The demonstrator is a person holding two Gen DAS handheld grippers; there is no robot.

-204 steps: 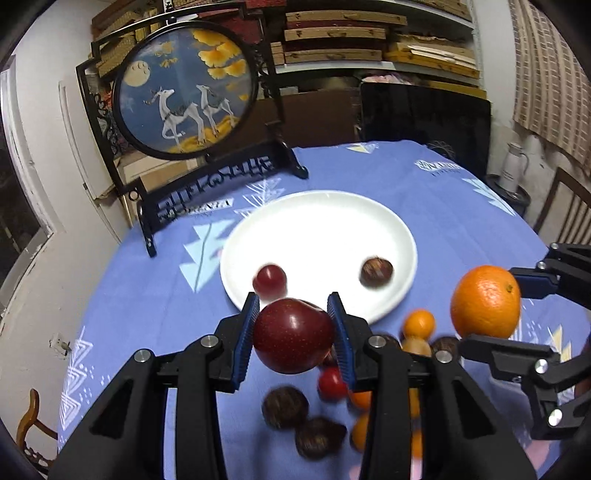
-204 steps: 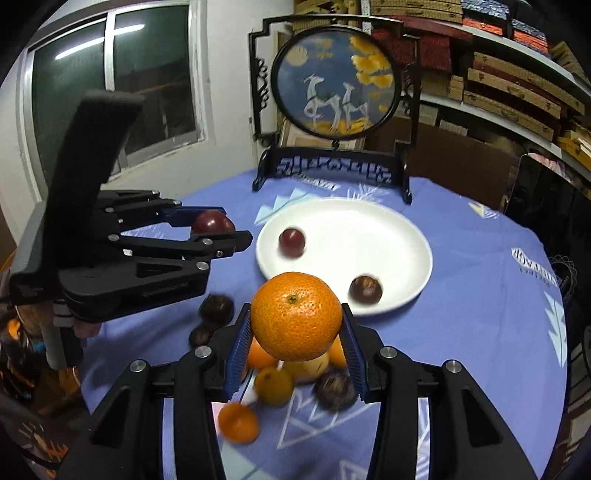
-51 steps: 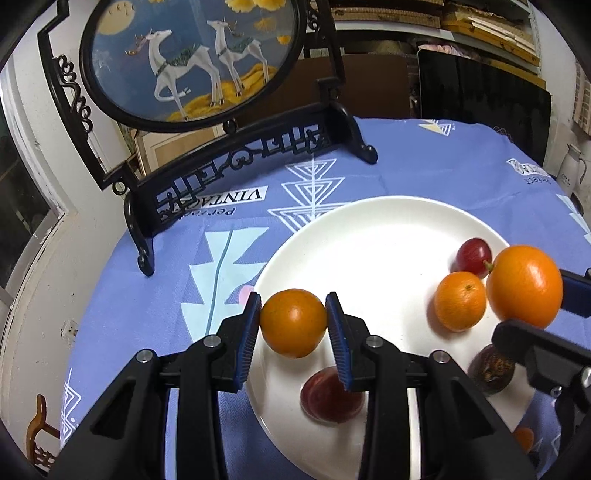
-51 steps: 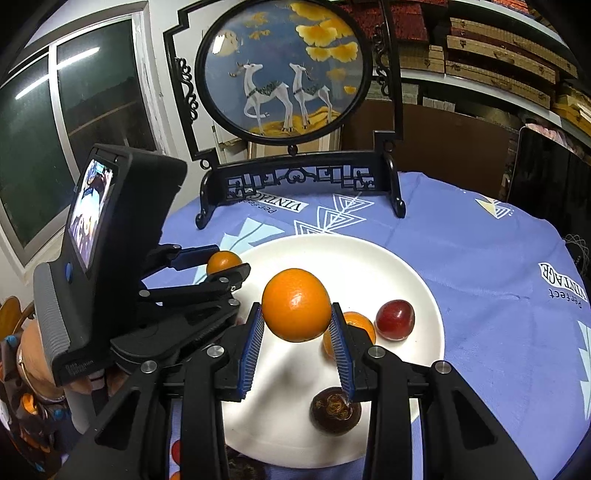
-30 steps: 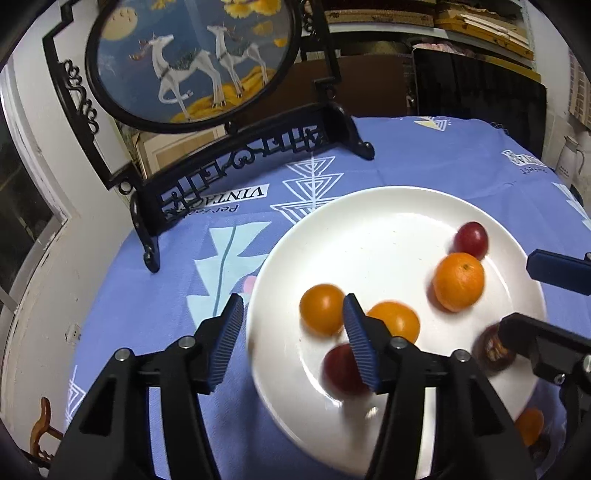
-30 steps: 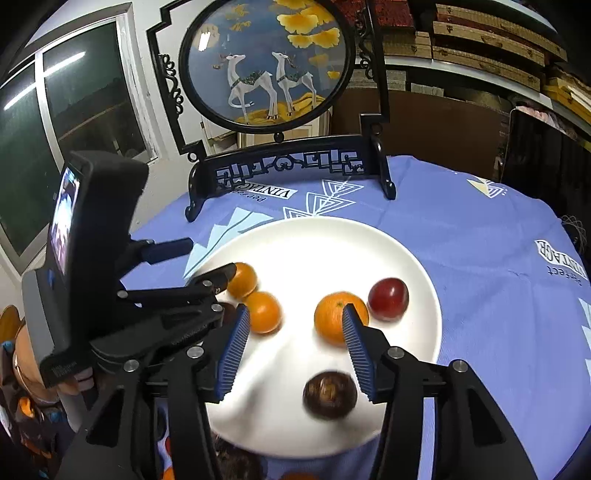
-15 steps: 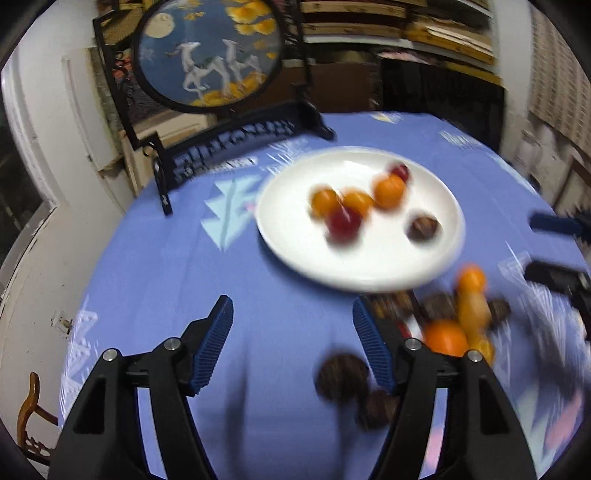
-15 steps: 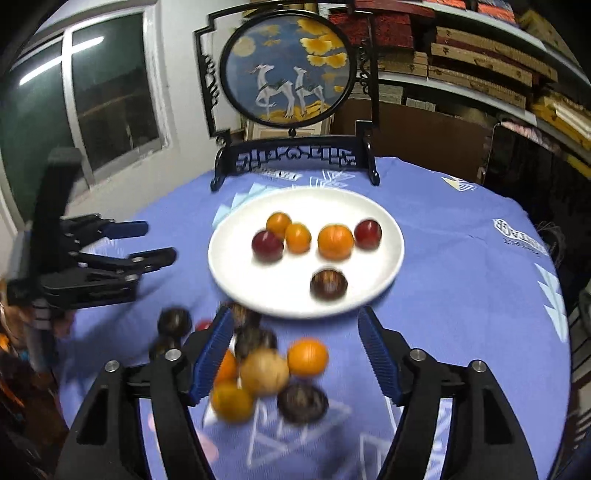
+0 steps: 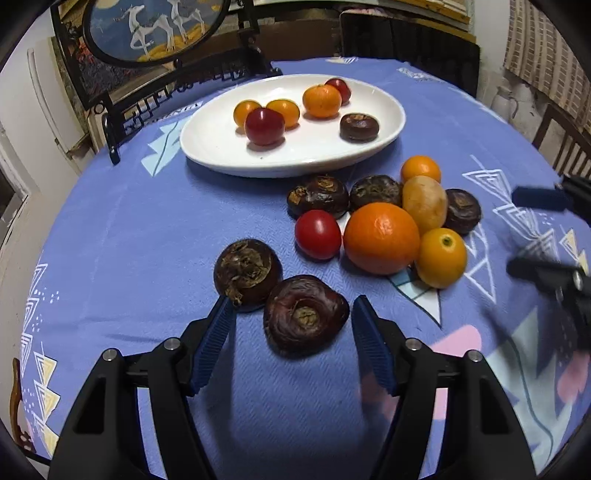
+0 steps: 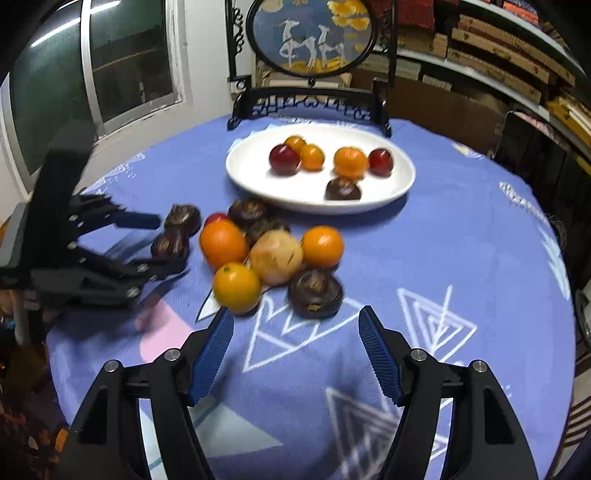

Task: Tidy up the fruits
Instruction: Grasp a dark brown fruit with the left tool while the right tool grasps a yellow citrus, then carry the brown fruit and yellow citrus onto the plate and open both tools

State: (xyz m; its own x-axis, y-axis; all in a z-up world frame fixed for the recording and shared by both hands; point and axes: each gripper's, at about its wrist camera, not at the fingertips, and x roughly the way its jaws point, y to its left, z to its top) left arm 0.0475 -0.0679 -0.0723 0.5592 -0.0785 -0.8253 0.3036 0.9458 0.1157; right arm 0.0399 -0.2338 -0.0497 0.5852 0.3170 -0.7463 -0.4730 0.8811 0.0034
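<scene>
A white plate (image 9: 388, 136) (image 10: 402, 184) on the blue tablecloth holds several fruits: oranges, red ones and a dark brown one. A pile of loose fruit lies in front of it, with a big orange (image 9: 380, 238) (image 10: 222, 243). My left gripper (image 9: 291, 314) is open, its jaws either side of a dark brown fruit (image 9: 304, 314) on the cloth; another dark fruit (image 9: 246, 271) lies just left. My right gripper (image 10: 295, 321) is open and empty, just short of a dark brown fruit (image 10: 315, 293) and a small orange (image 10: 236, 288).
A round deer screen on a black stand (image 9: 151, 29) (image 10: 310, 37) stands behind the plate. The other gripper shows at the right in the left wrist view (image 9: 546, 236) and at the left in the right wrist view (image 10: 147, 243). Shelves and a dark chair are behind.
Both grippers let go of their oranges onto the plate, opened, and pulled back from the plate to the loose fruit pile. They are now lower and closer to the cloth.
</scene>
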